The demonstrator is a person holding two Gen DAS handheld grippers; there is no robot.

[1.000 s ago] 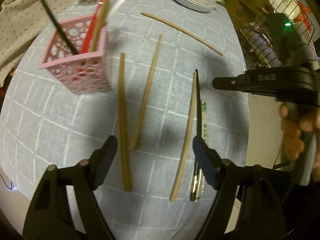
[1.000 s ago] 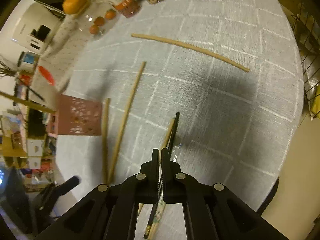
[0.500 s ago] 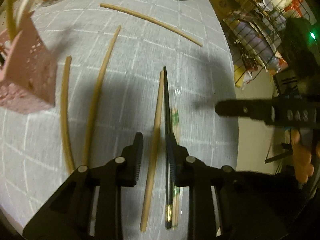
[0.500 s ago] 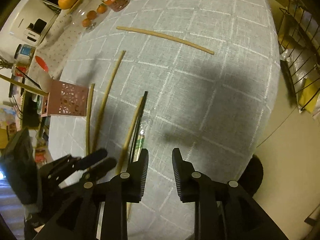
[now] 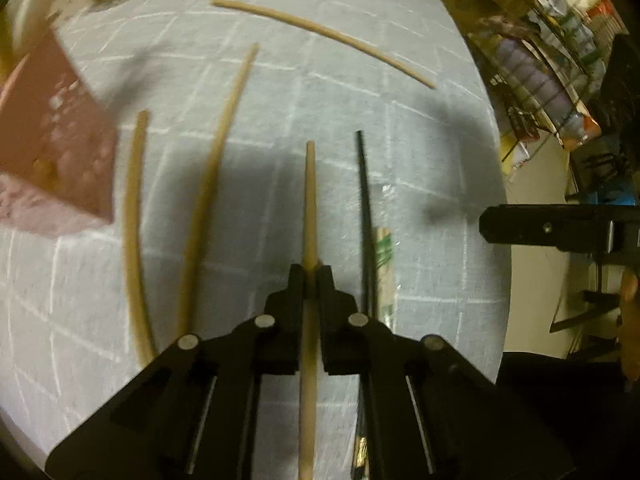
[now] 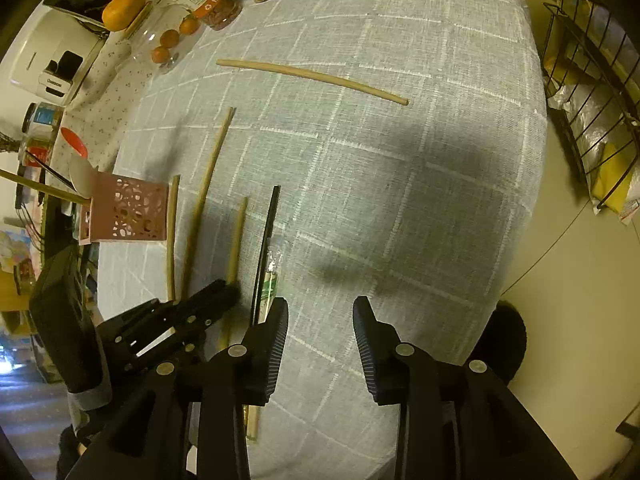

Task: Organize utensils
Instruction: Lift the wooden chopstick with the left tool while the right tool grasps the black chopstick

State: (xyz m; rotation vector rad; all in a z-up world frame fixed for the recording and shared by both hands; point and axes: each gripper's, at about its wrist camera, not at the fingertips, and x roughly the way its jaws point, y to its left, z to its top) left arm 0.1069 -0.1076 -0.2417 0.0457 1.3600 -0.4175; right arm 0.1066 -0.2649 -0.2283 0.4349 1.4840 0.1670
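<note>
Pinching a chopstick (image 5: 310,200) lengthwise, your left gripper (image 5: 311,276) sits right of the basket (image 5: 56,152); right gripper (image 6: 320,320) spread, empty.

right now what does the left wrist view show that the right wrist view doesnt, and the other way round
Only the left wrist view shows the left gripper shut on the wooden chopstick from straight behind.

Only the right wrist view shows the open right gripper and the utensils sticking out of the pink basket.

Both show the black chopstick, three more loose wooden sticks, and the grey tablecloth.
</note>
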